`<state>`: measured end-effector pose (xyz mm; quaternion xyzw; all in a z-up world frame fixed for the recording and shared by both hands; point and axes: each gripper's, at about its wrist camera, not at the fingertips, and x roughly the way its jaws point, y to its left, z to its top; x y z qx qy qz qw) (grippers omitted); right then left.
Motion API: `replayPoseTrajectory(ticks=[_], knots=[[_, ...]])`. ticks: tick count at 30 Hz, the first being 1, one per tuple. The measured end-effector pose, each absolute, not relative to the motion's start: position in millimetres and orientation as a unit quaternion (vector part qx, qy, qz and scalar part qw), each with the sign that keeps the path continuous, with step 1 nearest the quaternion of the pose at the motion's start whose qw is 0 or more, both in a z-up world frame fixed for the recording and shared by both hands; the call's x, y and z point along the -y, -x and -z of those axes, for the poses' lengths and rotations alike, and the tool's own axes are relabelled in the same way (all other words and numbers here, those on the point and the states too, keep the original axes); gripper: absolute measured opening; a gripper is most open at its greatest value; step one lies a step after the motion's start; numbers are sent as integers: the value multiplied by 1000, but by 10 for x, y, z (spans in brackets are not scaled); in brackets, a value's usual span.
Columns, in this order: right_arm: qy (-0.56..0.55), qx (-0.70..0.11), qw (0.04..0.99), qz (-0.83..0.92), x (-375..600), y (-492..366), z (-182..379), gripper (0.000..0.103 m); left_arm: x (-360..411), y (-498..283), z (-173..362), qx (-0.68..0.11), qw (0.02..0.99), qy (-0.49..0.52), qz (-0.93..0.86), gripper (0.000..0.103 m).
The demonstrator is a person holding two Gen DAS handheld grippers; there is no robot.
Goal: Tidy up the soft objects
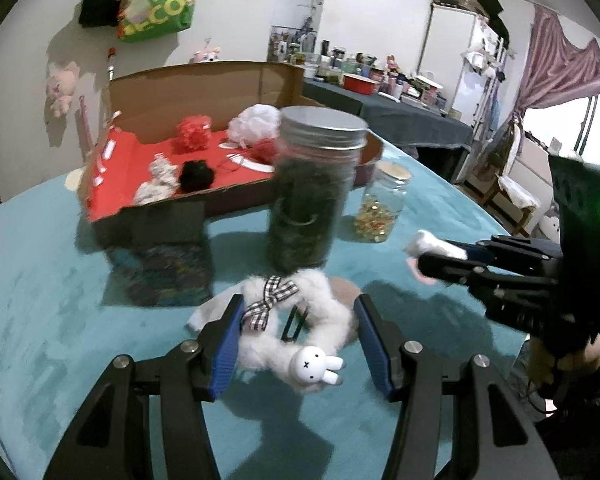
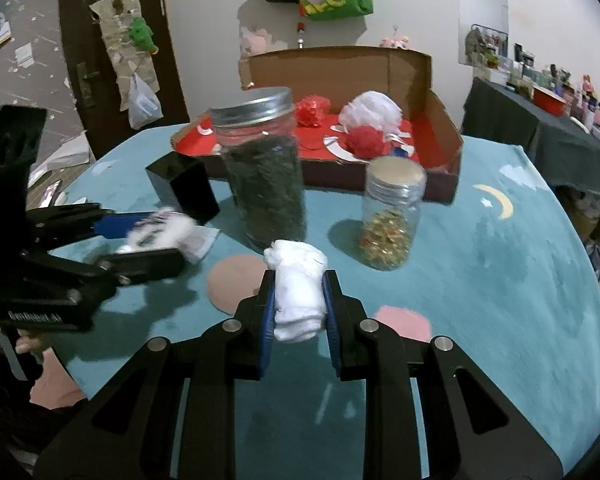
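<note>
A white fluffy scrunchie (image 1: 300, 320) with a checked bow and a small bunny charm lies on the teal table between the open fingers of my left gripper (image 1: 296, 336); it also shows in the right wrist view (image 2: 156, 232). My right gripper (image 2: 298, 300) is shut on a white rolled sock (image 2: 298, 284) and holds it above the table; this gripper shows at the right in the left wrist view (image 1: 424, 256). A cardboard box (image 1: 204, 84) with a red floor holds red, white and black pom-poms.
A tall jar (image 1: 312, 188) of dark stuff with a metal lid stands just beyond the scrunchie. A small jar (image 1: 380, 204) of gold bits stands to its right. A black box (image 1: 168, 224) stands to the left. A cluttered dark table is at the back right.
</note>
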<state>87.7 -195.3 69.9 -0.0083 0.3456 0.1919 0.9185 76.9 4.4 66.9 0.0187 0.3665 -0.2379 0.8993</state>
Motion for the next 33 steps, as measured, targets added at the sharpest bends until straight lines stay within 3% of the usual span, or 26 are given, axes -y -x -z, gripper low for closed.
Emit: replayPoseTrajectory(ticks=[16,33], knots=[[-21,-370,914,-164,2449,-1011,-587,21,-848,-765,-619,-380,912,-2,151,57],[29,-361,913,-189,2724,-1571,-690,21,-1257,-1445,-538,-392,904,-48,162,57]])
